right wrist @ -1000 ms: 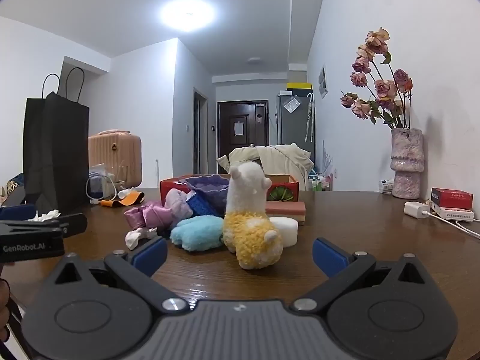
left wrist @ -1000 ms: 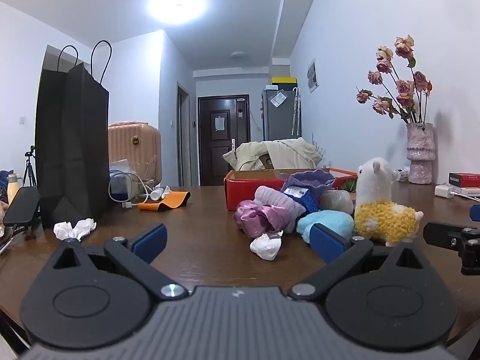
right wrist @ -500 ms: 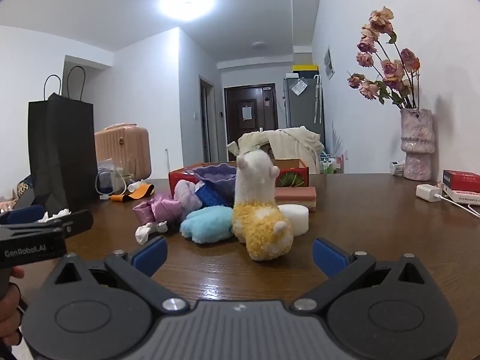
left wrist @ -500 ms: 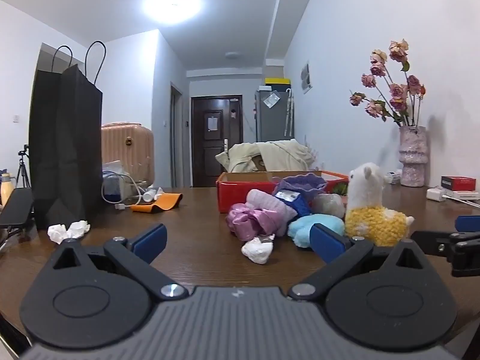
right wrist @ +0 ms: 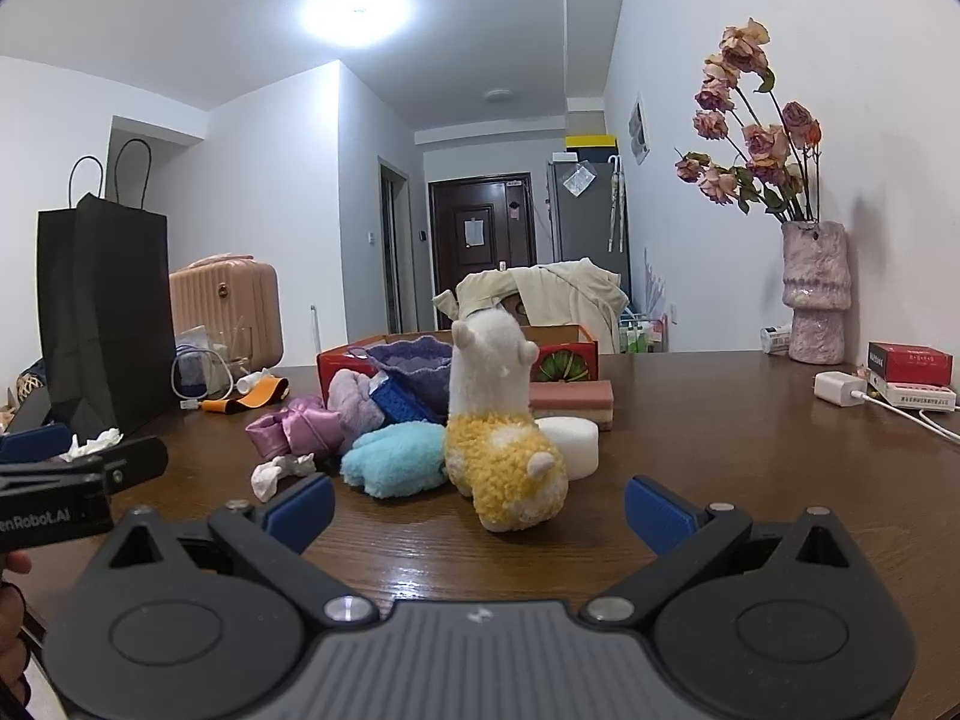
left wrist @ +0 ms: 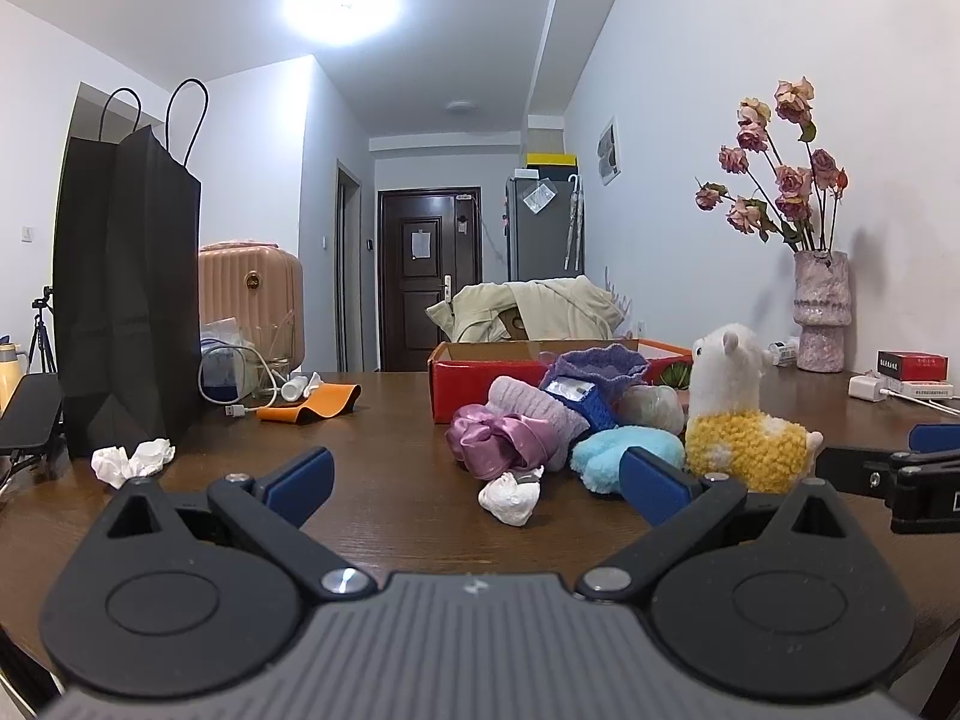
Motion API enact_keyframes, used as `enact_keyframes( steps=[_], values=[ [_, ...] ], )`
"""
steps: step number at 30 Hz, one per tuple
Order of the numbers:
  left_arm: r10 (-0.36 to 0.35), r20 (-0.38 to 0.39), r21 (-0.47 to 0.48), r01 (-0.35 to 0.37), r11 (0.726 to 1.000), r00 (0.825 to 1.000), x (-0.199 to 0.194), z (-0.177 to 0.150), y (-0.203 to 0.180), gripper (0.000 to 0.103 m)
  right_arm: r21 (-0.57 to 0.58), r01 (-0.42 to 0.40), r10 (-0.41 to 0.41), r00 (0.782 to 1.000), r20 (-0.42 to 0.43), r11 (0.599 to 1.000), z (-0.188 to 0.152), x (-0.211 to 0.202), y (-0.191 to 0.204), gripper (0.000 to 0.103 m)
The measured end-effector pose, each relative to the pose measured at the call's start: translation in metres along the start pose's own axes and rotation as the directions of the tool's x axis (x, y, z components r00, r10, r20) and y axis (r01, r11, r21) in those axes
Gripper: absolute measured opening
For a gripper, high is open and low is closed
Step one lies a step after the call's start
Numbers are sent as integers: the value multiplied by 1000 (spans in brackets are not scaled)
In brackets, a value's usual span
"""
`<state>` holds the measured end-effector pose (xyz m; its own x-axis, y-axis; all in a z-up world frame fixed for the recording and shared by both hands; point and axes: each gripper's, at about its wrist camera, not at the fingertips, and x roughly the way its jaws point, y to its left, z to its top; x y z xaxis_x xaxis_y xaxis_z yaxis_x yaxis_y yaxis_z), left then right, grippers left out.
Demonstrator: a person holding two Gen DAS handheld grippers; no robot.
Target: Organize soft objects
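Observation:
A pile of soft things lies mid-table before a red box (left wrist: pixel 480 372) (right wrist: pixel 336 360): a white and yellow alpaca plush (left wrist: pixel 741 420) (right wrist: pixel 498 438), a light blue fluffy piece (left wrist: pixel 606 459) (right wrist: pixel 396 465), a pink satin scrunchie (left wrist: pixel 501 441) (right wrist: pixel 297 429), a lilac knit (left wrist: pixel 540 405), a purple crocheted pouch (left wrist: pixel 600 363) (right wrist: pixel 411 357) and a crumpled white tissue (left wrist: pixel 510 492) (right wrist: pixel 279 471). A white round sponge (right wrist: pixel 570 441) and a pink sponge block (right wrist: pixel 573 396) sit behind the alpaca. My left gripper (left wrist: pixel 474 483) is open and empty, short of the tissue. My right gripper (right wrist: pixel 480 498) is open and empty, just short of the alpaca.
A black paper bag (left wrist: pixel 129 300) stands at the left with crumpled tissue (left wrist: pixel 132 459) at its foot. A vase of dried roses (right wrist: pixel 816 294), a red box (right wrist: pixel 909 360) and a white charger (right wrist: pixel 840 390) sit at the right by the wall. Cables and an orange strap (left wrist: pixel 312 405) lie behind.
Both grippers have shifted slightly in view of the pile, the right one drawing a little closer to the alpaca. Both stay open. Nothing on the table has moved.

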<state>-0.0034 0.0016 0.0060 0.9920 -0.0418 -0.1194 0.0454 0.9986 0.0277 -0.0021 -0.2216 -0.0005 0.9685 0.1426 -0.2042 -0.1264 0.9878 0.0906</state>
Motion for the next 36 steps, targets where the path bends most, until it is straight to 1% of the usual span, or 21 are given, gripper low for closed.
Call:
enact_keyframes(
  steps=[4,36],
  values=[
    [4,2,0,-4,1000,1000,-1,1,0,103,-3,-12,12,1000,-8,1000,-1,0,1,103],
    [-2,0,4,2,1000,1000,0,-1,-1,103,3,-7,7,1000,-26,1000,-2,2,0,103]
  ],
)
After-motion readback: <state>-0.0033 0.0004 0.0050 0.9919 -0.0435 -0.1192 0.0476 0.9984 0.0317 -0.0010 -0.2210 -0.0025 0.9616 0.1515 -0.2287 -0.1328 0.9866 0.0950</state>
